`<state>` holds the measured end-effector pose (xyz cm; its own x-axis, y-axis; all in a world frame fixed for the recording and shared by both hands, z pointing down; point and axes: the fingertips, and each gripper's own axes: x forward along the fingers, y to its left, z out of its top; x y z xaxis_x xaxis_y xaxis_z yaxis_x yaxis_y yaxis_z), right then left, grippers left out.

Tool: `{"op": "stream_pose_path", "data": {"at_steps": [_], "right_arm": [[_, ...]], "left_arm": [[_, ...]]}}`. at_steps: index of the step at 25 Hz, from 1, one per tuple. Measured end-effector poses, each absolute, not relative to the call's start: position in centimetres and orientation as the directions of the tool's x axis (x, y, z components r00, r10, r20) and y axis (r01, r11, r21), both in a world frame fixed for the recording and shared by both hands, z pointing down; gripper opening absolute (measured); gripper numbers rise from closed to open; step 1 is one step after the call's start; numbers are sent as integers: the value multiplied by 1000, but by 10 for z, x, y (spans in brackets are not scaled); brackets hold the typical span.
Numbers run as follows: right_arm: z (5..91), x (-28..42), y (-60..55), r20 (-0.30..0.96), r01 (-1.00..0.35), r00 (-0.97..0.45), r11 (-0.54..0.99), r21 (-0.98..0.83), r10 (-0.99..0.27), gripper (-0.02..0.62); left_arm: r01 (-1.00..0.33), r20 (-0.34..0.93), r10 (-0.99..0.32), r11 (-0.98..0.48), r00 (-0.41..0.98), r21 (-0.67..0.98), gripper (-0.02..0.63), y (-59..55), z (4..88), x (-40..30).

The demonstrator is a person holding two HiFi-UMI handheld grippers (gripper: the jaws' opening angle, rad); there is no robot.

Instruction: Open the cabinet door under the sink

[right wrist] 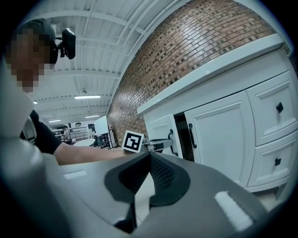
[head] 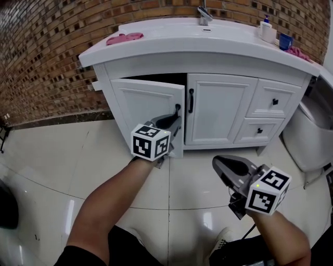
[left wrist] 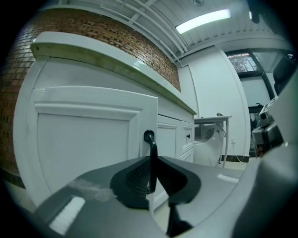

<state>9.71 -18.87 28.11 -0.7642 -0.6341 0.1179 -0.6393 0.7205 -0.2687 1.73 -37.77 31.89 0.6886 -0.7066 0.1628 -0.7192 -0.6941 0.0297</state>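
Note:
The white left cabinet door (head: 145,111) under the sink stands partly swung out, with a dark gap behind its free edge. My left gripper (head: 174,120) is shut on the door's black handle (head: 177,109). In the left gripper view the handle's bar (left wrist: 151,158) runs upright between the pressed pads. My right gripper (head: 221,162) hangs low over the floor at the right, shut with nothing in it. From the right gripper view, past that gripper (right wrist: 149,160), the ajar door (right wrist: 160,128) and the left gripper (right wrist: 158,144) at its handle are visible.
The right door (head: 218,106) is closed, its black handle (head: 191,100) beside the gap. Two drawers (head: 273,101) sit further right, then a toilet (head: 312,132). On the counter lie a pink cloth (head: 125,38), a faucet (head: 204,14) and a blue cup (head: 285,40). White tiled floor in front.

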Motion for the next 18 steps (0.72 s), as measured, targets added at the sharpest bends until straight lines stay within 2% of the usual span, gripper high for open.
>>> {"op": "stream_pose_path", "data": {"at_steps": [11,18], "right_arm": [[271,79,-184,106,-630,-774,744,-224,-624,5],[278,62,-178,141,-614,-790,768,-185,-597,5]], "left_arm": [[-703,181,-687,-711,704,35,46,-321,322,-17],[-698,205,-677,-715,707,45,48,-287,323,-48]]}}
